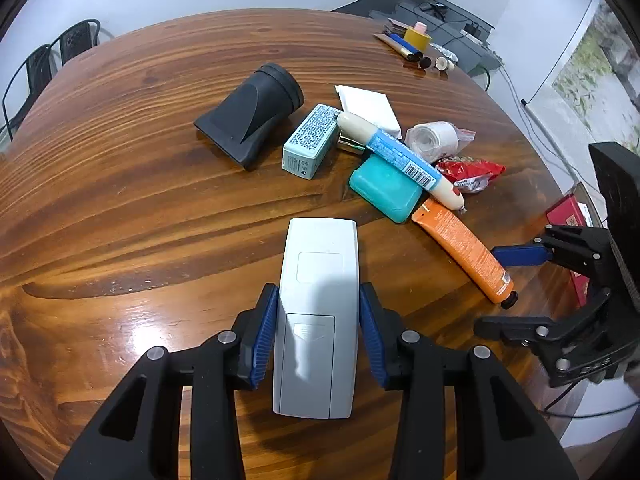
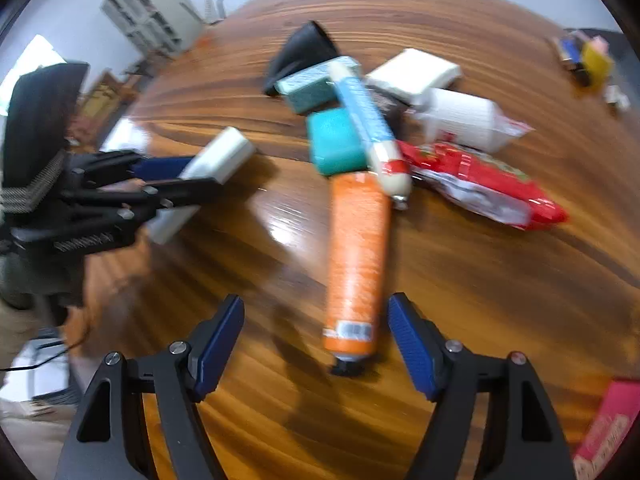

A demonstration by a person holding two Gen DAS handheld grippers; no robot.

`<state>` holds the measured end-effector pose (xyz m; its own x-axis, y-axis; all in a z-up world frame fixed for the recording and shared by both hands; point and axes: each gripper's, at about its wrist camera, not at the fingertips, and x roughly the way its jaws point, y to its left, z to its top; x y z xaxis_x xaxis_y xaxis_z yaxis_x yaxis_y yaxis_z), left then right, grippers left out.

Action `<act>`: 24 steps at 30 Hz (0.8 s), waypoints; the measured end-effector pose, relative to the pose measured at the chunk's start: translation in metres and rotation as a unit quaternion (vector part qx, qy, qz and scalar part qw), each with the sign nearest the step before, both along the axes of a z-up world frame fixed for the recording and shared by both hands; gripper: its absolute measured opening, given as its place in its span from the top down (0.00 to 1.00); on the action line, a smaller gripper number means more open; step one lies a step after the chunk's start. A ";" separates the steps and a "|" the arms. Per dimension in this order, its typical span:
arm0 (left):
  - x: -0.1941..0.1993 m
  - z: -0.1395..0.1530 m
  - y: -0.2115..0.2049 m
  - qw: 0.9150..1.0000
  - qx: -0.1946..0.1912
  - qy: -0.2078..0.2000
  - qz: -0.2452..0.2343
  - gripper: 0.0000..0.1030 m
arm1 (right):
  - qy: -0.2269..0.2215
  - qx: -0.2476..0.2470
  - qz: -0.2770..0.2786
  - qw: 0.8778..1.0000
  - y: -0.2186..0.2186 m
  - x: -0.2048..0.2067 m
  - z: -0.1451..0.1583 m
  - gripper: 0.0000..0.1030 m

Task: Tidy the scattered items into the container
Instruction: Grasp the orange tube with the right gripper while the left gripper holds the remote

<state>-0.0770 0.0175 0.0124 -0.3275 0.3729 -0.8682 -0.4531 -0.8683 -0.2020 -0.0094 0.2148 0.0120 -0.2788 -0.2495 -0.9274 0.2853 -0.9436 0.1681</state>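
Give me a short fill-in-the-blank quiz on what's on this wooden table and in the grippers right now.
1. The left gripper is shut on a white ____.
2. The long sausage lies across the teal ____.
3. The right gripper is open above the cap end of the ____ tube.
4. The black nozzle lies beside the pale blue ____.

Missing words: remote; soap; orange; box

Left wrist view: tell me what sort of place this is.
Probably an office or workroom, not a kitchen. A large wooden table fills the view, black mesh chairs stand at its far edge against a plain white wall, and cables and a power strip lie on a grey surface beyond it.
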 end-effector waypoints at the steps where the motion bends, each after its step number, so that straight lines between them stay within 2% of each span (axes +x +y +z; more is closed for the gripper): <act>1: 0.001 0.001 0.001 1.000 0.001 0.000 0.000 0.58 | 0.005 0.011 -0.013 1.000 0.000 0.000 0.000 0.25; 3: 0.003 0.002 0.003 1.000 0.002 0.002 -0.003 0.58 | 0.019 0.028 -0.043 0.999 0.002 -0.003 0.000 0.31; 4: 0.005 0.003 0.004 1.000 0.002 0.003 -0.005 0.58 | 0.023 0.035 -0.050 0.998 0.001 -0.004 0.000 0.37; 5: 0.006 0.004 0.005 1.000 0.002 0.003 -0.006 0.58 | 0.028 0.045 -0.058 0.997 0.001 -0.005 0.000 0.46; 6: 0.008 0.005 0.006 1.000 0.002 0.004 -0.007 0.58 | 0.032 0.054 -0.061 0.996 -0.001 -0.005 0.001 0.51; 8: 0.011 0.005 0.008 1.000 0.003 0.004 -0.007 0.58 | 0.037 0.065 -0.060 0.995 -0.003 -0.003 0.000 0.69; 12: 0.018 0.007 0.010 1.000 0.007 0.004 -0.006 0.58 | 0.036 0.063 -0.059 0.996 -0.006 0.004 0.002 0.71; 17: 0.025 0.009 0.012 1.000 0.004 0.004 -0.004 0.58 | 0.017 0.016 -0.067 0.997 0.005 0.008 0.001 0.71; 24: 0.037 0.015 0.020 1.000 0.002 0.006 0.005 0.58 | 0.002 -0.049 -0.084 0.995 0.020 0.035 0.009 0.71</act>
